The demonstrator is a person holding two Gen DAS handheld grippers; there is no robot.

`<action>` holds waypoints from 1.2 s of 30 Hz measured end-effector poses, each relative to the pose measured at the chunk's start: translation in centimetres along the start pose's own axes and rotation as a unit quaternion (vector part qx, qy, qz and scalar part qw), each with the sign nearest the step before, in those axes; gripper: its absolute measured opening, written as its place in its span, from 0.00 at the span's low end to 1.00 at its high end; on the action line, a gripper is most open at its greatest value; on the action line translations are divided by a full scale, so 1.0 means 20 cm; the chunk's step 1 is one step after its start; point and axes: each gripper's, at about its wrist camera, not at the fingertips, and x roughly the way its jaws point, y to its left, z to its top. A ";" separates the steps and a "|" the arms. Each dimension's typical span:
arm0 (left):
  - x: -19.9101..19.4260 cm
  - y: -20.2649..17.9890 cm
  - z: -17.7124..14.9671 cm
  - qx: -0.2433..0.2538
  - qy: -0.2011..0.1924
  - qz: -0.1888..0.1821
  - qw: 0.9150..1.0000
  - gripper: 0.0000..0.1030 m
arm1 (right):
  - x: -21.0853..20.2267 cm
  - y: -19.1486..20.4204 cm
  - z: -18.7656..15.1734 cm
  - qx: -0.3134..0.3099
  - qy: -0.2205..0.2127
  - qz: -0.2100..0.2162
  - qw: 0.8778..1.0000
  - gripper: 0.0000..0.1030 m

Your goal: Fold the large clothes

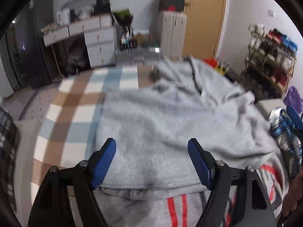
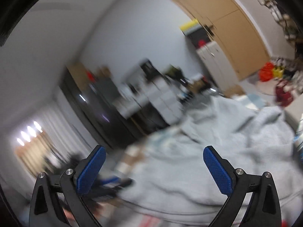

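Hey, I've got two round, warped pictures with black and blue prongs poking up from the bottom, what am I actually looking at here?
Those prongs are handheld grippers: a person holds one in each hand, and a wide-angle camera on each looks forward along its two fingers. One picture comes from the left gripper, the other from the right gripper; the second is blurred. Both have their blue pads spread apart with nothing between them, so nothing is held. Below them lies a large grey sweatshirt with red stripes, spread on a checked blanket, apparently a bed. At the right edge of the left view you can see the other gripper. Behind are a white desk with drawers and a wooden door.
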 end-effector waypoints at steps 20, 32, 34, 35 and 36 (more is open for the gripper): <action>-0.38 -0.13 -0.05 0.067 -0.146 0.016 0.987 0.88 | -0.37 0.30 -0.14 -0.073 -0.153 0.005 0.986 1.00; -0.06 -0.12 0.39 0.027 -0.047 -0.027 0.998 0.95 | -0.40 0.11 -0.03 -0.029 -0.110 -0.038 0.993 1.00; 0.03 -0.14 0.52 0.016 -0.024 -0.038 0.999 0.95 | -0.38 0.08 0.04 -0.014 -0.115 -0.036 0.993 1.00; 0.07 -0.14 0.57 0.009 -0.015 -0.038 0.999 0.95 | -0.36 0.06 0.08 -0.014 -0.117 -0.034 0.992 1.00; 0.12 -0.15 0.63 0.000 -0.002 -0.035 0.999 0.95 | -0.34 0.05 0.12 -0.017 -0.117 -0.034 0.992 1.00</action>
